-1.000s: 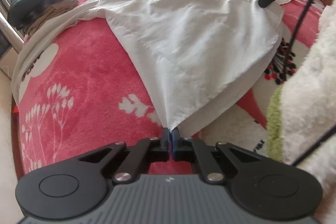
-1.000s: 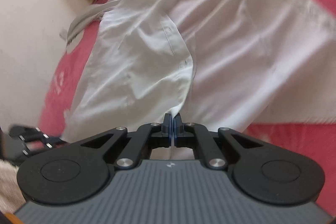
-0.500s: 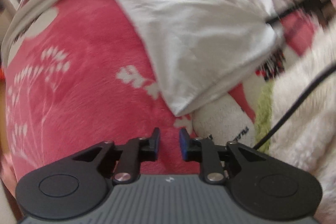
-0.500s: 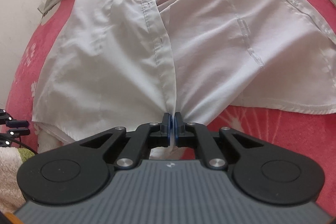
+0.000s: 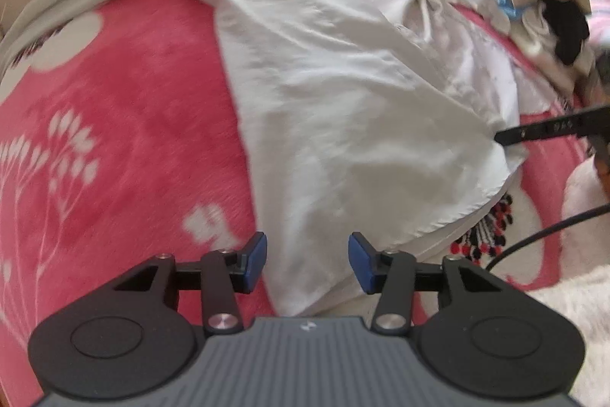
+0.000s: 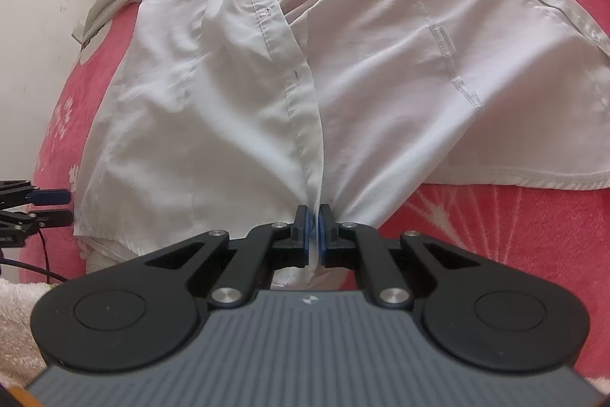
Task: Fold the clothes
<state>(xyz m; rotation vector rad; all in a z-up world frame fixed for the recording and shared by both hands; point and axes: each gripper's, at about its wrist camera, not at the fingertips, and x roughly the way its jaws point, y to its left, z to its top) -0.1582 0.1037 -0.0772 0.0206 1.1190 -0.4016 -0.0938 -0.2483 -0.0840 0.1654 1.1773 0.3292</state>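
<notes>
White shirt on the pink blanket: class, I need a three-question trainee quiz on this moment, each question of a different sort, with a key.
1. True or false: the right gripper is clamped on the white shirt.
2. Multiple choice: the left gripper is (A) pinching the shirt corner, (B) open with its pads clear of the cloth, (C) out of sight.
3. Short answer: which part of the shirt runs up from the right gripper's fingers?

Key
1. True; the hem is pinched between its pads.
2. B; its jaws have just been opening, and the shirt corner lies loose on the pink blanket.
3. The front placket with buttonholes.
</notes>
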